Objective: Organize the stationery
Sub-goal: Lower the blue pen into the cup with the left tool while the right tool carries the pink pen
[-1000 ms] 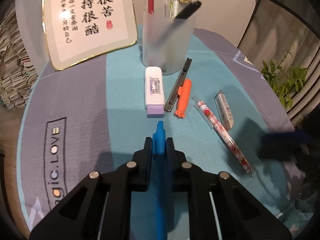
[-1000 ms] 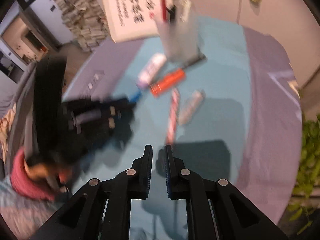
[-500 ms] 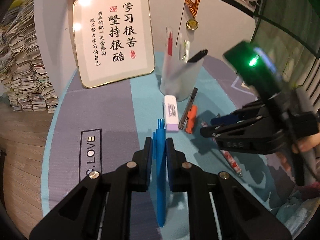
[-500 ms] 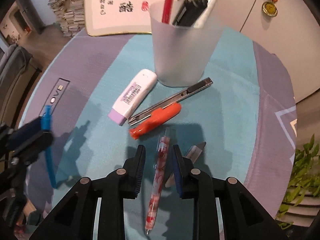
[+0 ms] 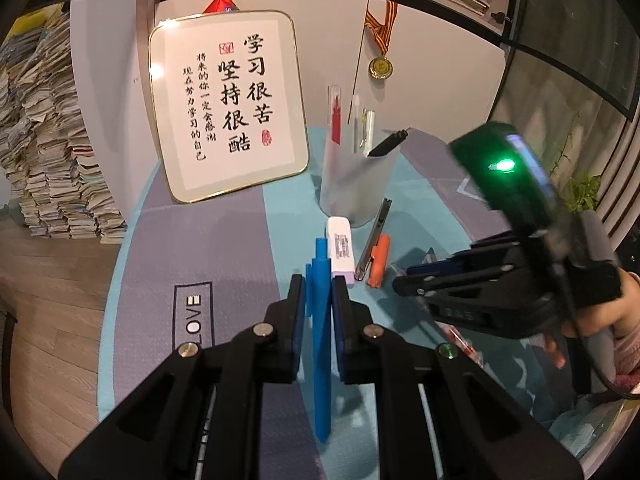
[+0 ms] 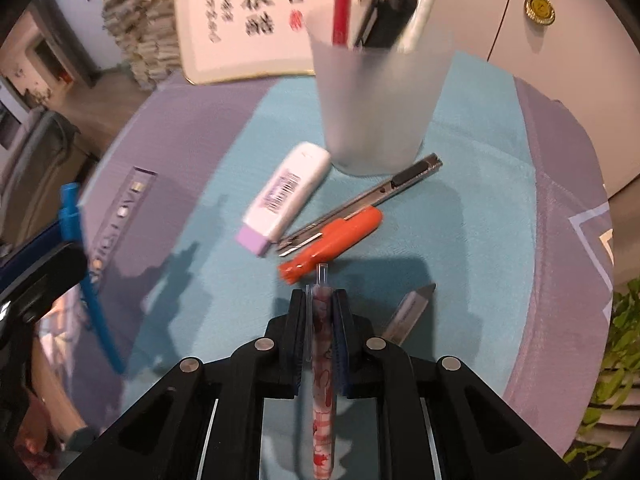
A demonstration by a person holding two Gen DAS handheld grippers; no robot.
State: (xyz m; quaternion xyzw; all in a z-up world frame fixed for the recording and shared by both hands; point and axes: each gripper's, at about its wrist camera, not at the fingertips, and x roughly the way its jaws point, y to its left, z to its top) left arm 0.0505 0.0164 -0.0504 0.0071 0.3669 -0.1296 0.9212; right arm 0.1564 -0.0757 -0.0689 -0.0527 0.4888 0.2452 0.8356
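My left gripper (image 5: 318, 284) is shut on a blue pen (image 5: 320, 320) and holds it clear of the round table's cloth (image 5: 224, 264). The pen lies along the fingers, and the right wrist view shows the blue pen (image 6: 92, 300) at the left edge. My right gripper (image 6: 319, 296) points down at the cloth. Its jaws have closed on a clear pen with a red pattern (image 6: 322, 380), and the pads press its barrel. A frosted pen cup (image 5: 356, 184) stands behind, holding a red pen and a black item. In the left wrist view my right gripper (image 5: 400, 280) sits at the right.
Before the cup (image 6: 376, 100) lie a white and purple eraser (image 6: 286, 196), a metal utility knife (image 6: 372, 200) and an orange cutter (image 6: 336, 236). A grey wrapped eraser (image 6: 408, 308) lies right of my right fingers. A framed calligraphy board (image 5: 228, 108) leans at the back. Paper stacks (image 5: 48, 152) stand left.
My left gripper has risen with the blue pen. My right gripper came in over the patterned pen, opened around it and closed on it.
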